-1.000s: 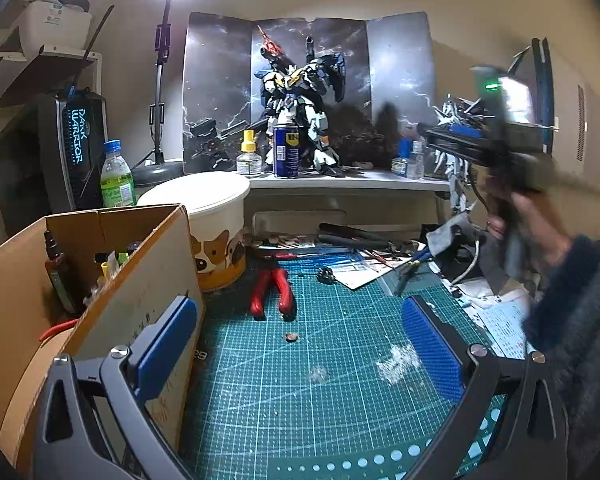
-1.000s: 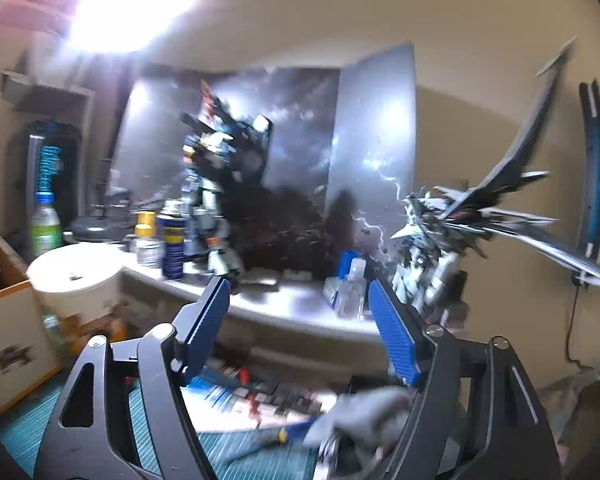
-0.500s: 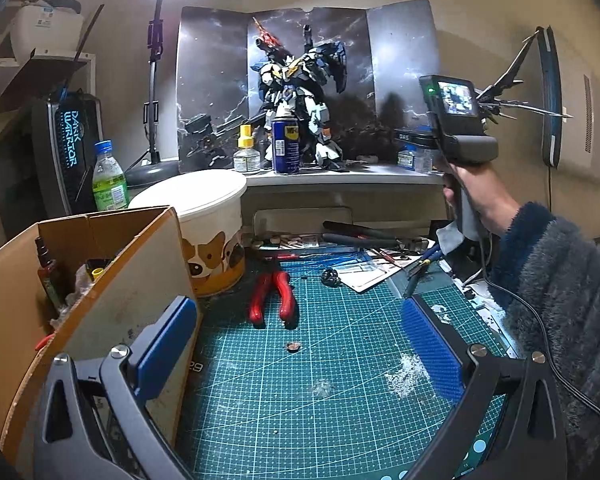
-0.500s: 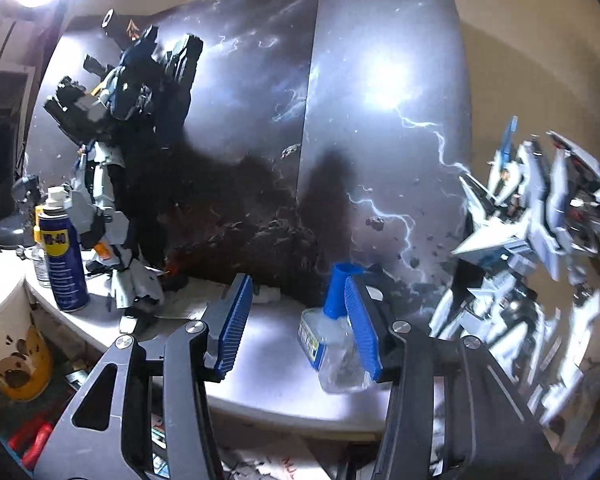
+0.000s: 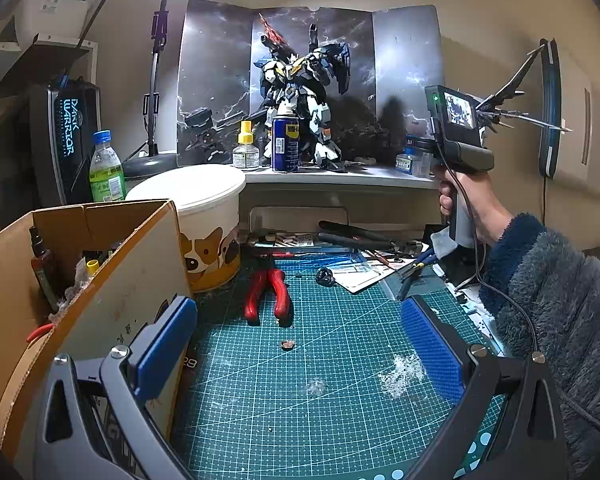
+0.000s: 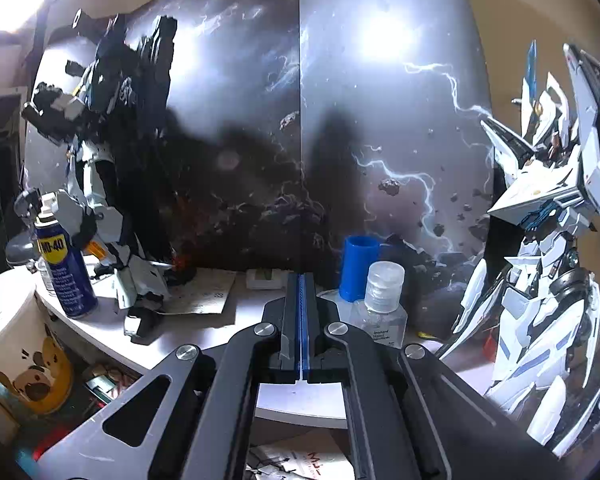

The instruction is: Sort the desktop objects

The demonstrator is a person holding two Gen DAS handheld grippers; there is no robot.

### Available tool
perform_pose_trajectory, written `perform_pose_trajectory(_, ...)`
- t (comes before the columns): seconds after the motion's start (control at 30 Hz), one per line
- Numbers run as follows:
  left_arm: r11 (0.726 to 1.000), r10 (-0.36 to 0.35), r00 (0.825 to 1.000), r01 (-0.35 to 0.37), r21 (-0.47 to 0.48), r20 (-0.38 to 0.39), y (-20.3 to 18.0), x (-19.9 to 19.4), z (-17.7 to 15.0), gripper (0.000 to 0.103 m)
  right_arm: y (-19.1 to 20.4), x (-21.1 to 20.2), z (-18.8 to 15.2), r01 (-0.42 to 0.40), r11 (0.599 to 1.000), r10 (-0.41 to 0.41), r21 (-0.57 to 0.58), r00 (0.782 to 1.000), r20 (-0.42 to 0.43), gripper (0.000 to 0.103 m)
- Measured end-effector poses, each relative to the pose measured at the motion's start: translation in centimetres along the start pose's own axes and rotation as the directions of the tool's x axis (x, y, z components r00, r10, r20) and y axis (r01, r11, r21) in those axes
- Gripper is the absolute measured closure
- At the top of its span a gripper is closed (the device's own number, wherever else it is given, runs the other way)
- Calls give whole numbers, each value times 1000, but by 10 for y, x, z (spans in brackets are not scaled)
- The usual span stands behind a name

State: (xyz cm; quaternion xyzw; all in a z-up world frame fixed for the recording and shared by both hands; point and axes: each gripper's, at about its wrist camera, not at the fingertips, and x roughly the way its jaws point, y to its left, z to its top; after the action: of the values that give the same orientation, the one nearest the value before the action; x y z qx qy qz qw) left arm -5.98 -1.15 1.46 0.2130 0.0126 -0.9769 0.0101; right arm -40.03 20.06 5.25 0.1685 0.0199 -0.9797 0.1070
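My left gripper [image 5: 299,316] hangs open and empty over the green cutting mat [image 5: 320,408]. Beyond it, red-handled pliers [image 5: 268,294] lie on the mat. My right gripper [image 6: 301,282] is shut, pads together with nothing between them, above the white shelf [image 6: 220,320]. It points at the dark backdrop, just left of a blue-capped bottle [image 6: 358,268] and a clear sanitizer bottle [image 6: 382,306]. In the left wrist view a hand in a fuzzy sleeve [image 5: 548,304] holds the right gripper's handle [image 5: 460,152] up at the shelf; its fingers are hidden there.
A cardboard box [image 5: 112,276] with tools stands left, a white dog-print tub [image 5: 204,220] behind it. The shelf holds a WD-40 can [image 6: 64,272], a dark robot model [image 5: 304,100] and a white winged model [image 6: 548,240]. Cutters and papers [image 5: 364,268] clutter the mat's far edge.
The right gripper swung in towards the shelf and its jaws closed from wide apart to fully shut, clear of the bottles. The left gripper stayed put and open.
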Motion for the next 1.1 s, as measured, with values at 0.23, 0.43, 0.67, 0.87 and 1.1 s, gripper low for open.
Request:
perform_pose_trajectory(0.23, 1000, -9, 1000, 9, -11, -8, 2, -1, -1, 0, 14, -26, 12, -48, 997, 49, -55, 999, 23, 103)
perform_pose_trajectory(0.43, 999, -26, 1000, 26, -26, -7, 5, -7, -2, 0, 23, -73, 25, -111, 990, 116, -87, 992, 59, 103)
perform_pose_trajectory(0.67, 998, -49, 999, 49, -33, -3, 7, -15, -5, 0, 20, -92, 25, -16, 995, 22, -97, 998, 59, 96)
perform_pose_trajectory(0.87, 996, -71, 997, 70, -62, -15, 12, -10, -7, 0, 10, -52, 21, 89, 995, -90, -48, 996, -11, 74)
perform_pose_trajectory(1.1, 992, -97, 995, 94, -88, -28, 18, 1, -8, 0, 19, -14, 16, 275, 958, -277, -78, 961, -16, 57)
